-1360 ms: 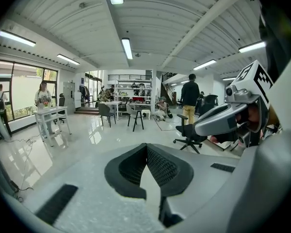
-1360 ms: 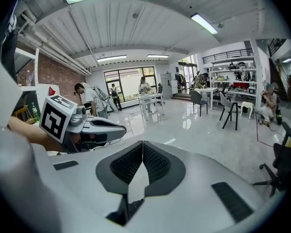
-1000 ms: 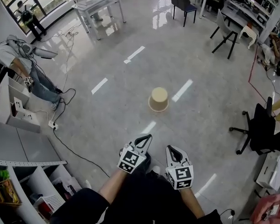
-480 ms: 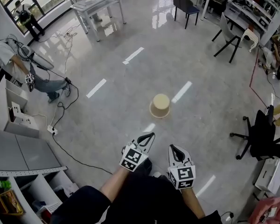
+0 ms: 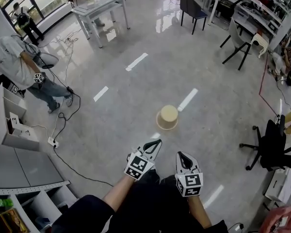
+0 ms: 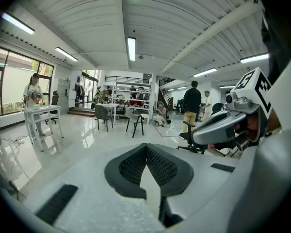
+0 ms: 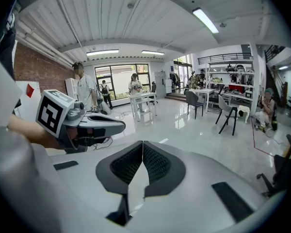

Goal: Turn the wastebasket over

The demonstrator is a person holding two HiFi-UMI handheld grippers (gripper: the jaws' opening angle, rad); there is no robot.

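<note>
Head view: wastebasket (image 5: 168,117) lies beyond left gripper (image 5: 156,142) and right gripper (image 5: 181,155), fingers (image 5: 150,148) pressed together.

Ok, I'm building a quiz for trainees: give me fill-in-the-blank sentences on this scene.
1. The beige wastebasket stands ____ on the floor, its base on top.
2. The fingers of the left gripper and the right gripper are ____, with nothing between them.
3. In the head view, the black office chair stands to the ____ of the wastebasket.
Missing words: upside down; shut; right.

glossy grey floor (image 5: 136,106), white table (image 5: 98,3)
</note>
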